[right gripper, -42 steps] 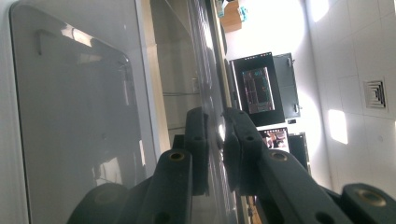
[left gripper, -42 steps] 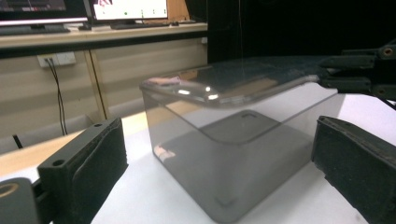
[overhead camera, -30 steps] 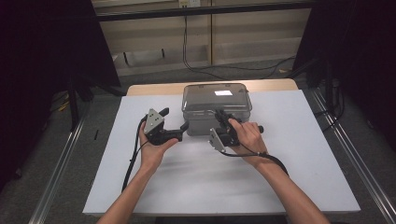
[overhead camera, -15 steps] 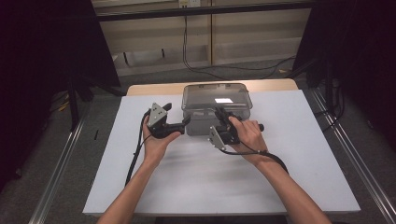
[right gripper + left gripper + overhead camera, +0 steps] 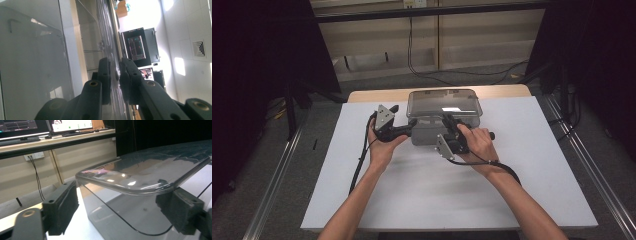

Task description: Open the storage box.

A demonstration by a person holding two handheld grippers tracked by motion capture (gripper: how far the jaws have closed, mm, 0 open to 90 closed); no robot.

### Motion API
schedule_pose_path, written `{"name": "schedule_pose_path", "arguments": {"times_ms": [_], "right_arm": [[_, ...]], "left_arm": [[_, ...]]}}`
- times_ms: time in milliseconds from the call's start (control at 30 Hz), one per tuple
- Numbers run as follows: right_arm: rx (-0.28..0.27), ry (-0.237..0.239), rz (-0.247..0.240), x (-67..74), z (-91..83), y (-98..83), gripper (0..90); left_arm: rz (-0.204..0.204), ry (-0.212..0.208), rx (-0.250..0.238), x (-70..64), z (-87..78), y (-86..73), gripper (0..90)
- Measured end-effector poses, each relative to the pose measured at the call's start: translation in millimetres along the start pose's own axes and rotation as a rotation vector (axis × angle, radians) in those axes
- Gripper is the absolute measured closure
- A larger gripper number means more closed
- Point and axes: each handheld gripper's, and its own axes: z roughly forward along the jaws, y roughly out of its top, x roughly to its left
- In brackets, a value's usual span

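The work in hand looks like opening a clear box (image 5: 439, 117) that stands on the white table (image 5: 512, 190) just ahead of both hands, lid (image 5: 445, 102) still seated. The right gripper (image 5: 448, 121) is clamped narrow on the lid's front rim; in the right gripper view its pads (image 5: 124, 80) pinch the thin clear edge between them. The left gripper (image 5: 410, 126) has its jaws wide but has just been closing them, with the box's left front corner between the pads (image 5: 62, 206); in the left gripper view the near pad stands clear of the wall, while the far pad (image 5: 178, 208) sits under the lid's lip, and whether it already touches is hard to tell through the plastic. To do this step well, the left jaws should go on closing until both pads bear on the box wall below the lip, not on the lid itself, so the base is held down while the right gripper lifts. The right should keep its pinch square to the rim and raise it gently, since the thin edge could slip out. The left hand (image 5: 382, 145) holds its gripper level, pointing rightward at the box, forearm angled in from below. The right hand (image 5: 477, 142) is rolled so its gripper points away from the person at the rim, grey plate turned toward the person.
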Motion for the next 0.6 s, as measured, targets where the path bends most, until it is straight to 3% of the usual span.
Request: {"name": "schedule_pose_path", "arguments": {"times_ms": [167,300,433,600], "right_arm": [[-0.020,0.006,0.036,-1.6,0.2,-1.2,69.6],[-0.034,0.015,0.108,-6.0,0.3,-3.3,61.5],[-0.027,0.035,0.208,-10.9,0.9,-10.1,51.7],[-0.037,0.040,0.387,-16.3,-0.1,-24.9,41.0]], "left_arm": [[0.019,0.000,0.002,-0.8,2.1,1.1,22.8],[0.039,-0.005,-0.003,-0.8,2.9,1.5,22.9],[0.030,-0.011,-0.007,-0.6,3.4,1.7,23.2],[0.039,-0.011,-0.018,-0.8,3.5,4.3,23.2]]}}
